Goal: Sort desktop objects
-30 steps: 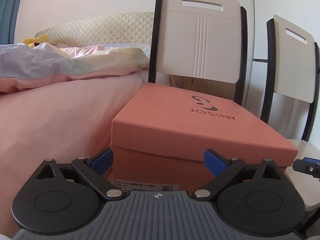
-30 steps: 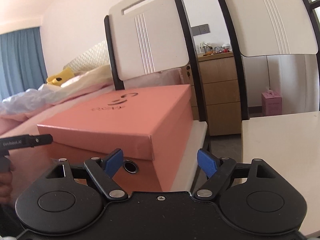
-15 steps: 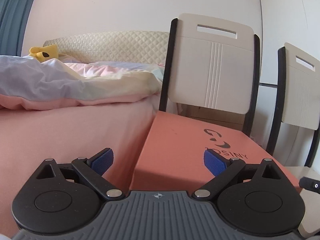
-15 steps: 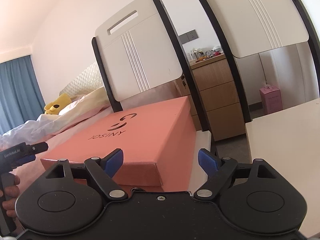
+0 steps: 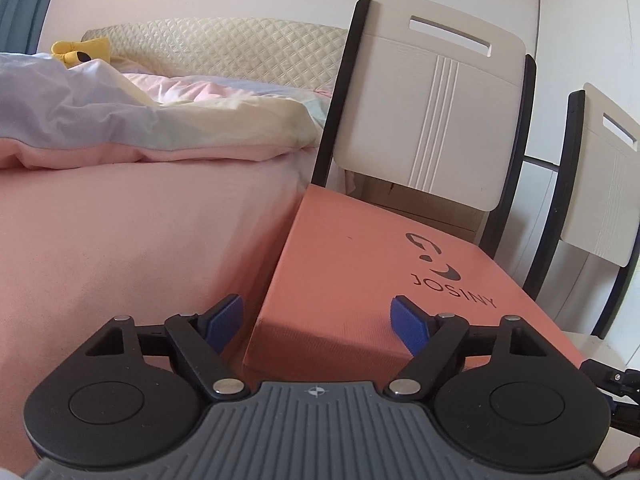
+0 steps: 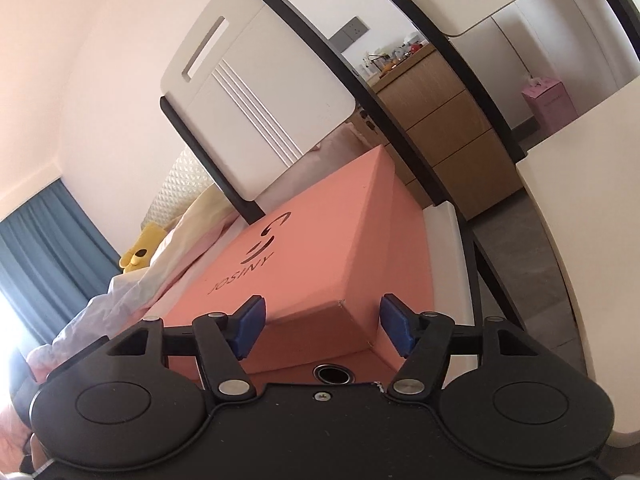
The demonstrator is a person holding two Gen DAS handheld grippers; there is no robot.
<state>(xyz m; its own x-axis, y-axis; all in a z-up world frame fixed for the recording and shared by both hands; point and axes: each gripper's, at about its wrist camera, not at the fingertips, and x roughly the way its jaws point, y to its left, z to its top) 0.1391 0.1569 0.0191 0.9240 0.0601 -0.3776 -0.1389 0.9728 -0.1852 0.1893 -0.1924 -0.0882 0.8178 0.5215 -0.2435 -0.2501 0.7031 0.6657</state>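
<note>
A salmon-pink shoe box with a dark JOSINY logo on its lid sits on the seat of a white chair. My left gripper is open, its blue pads straddling the box's near left corner from slightly above. In the right wrist view the same box appears tilted, and my right gripper is open around its near right corner. Below that corner a round hole in the box wall shows. Neither gripper holds anything.
A bed with pink sheet and pastel duvet lies left of the chair, a yellow plush toy near its headboard. A second white chair stands to the right. A wooden drawer unit and a pink box stand behind.
Both grippers rose and closed in on the box, so its lid now shows from above. The right wrist view has rolled, tilting the scene. Both stayed open.
</note>
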